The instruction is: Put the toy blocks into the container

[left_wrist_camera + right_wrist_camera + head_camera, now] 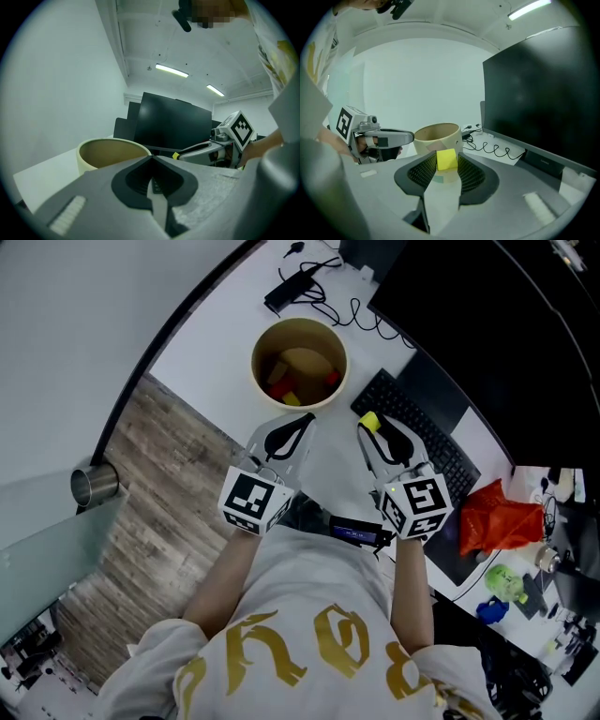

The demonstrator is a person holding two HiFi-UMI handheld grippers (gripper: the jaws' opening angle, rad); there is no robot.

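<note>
**Yellow block held near the container**

The right gripper [372, 430] is grasping a yellow block [446, 160]: the block sits between the two dark pads near their tips, and both pads press on its sides. In the head view this gripper is over the left end of the black keyboard [427, 432], just right of the container.

The left gripper [302, 424] has its jaws clenched together, with nothing between them. It is at the near side of the container [254, 362], beside the right gripper.

The container is a round beige tub and stands upright on the white table [211, 334], farther away than both grippers. Some blocks lie already inside it: a red block [278, 388] and a yellow one [292, 398] at the near wall.
</note>
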